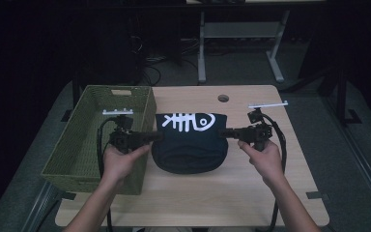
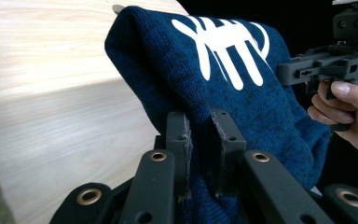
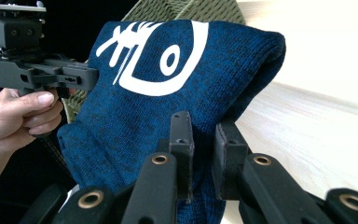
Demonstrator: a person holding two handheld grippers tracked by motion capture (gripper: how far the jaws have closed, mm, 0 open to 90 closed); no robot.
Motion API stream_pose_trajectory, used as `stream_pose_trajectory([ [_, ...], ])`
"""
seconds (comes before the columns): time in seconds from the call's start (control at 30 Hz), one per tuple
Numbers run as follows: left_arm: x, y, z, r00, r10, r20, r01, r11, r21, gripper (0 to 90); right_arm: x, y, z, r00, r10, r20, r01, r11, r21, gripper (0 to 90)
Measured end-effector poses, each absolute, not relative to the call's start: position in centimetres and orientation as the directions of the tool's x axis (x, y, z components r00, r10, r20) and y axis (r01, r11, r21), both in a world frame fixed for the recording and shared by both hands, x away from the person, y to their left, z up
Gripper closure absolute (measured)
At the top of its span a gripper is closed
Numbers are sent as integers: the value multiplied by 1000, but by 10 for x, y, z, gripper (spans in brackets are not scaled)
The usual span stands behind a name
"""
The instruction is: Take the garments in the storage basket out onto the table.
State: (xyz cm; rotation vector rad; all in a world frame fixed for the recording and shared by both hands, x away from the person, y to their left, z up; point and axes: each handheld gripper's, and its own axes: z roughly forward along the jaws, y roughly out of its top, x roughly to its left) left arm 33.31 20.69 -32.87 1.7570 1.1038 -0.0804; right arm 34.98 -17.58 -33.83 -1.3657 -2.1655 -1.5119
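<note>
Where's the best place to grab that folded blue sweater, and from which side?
Grip the folded sweater at its two side edges, one gripper from each side. The left gripper and right gripper each appear to pinch a thick folded edge there, so the fold should hold on lifting.

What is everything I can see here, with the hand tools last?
Folded sweater: one, dark blue with a white fishbone print, middle of the table, pinched at both sides.
Basket: one, olive green woven, left edge of the table.
Table: one, light wood.
Desk frame: one, white legs, on the floor behind.
Left tool: one, black, shut on the sweater's left edge.
Right tool: one, black, shut on its right edge.
</note>
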Motion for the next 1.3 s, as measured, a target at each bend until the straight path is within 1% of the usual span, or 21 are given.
stream_pose_trajectory([
  [0.17, 335, 225, -322, 567, 641, -517, 704, -51, 709, 796, 357, -159, -331, -579, 569, 584, 746, 82, 661, 796],
  [0.63, 339, 266, -303, 554, 672, -491, 693, -46, 719, 796, 376, -115, -315, -602, 544, 585, 742, 109, 662, 795],
  [0.87, 342, 288, -301, 542, 678, -496, 697, -33, 717, 796, 384, -93, -310, -612, 539, 578, 737, 124, 665, 795],
  [0.9, 343, 296, -301, 538, 682, -495, 697, -30, 716, 796, 386, -84, -309, -616, 535, 578, 736, 130, 664, 795],
  [1.0, 343, 303, -301, 534, 685, -495, 699, -28, 715, 796, 389, -77, -309, -619, 534, 576, 736, 138, 663, 795],
  [1.03, 344, 311, -301, 528, 688, -498, 700, -21, 714, 796, 390, -73, -308, -619, 532, 577, 737, 141, 661, 795],
  [1.07, 345, 315, -301, 527, 690, -496, 699, -20, 715, 796, 392, -65, -307, -627, 528, 573, 733, 149, 664, 794],
  [1.3, 347, 335, -301, 518, 696, -497, 701, -13, 713, 795, 400, -43, -305, -636, 518, 572, 730, 163, 664, 794],
])
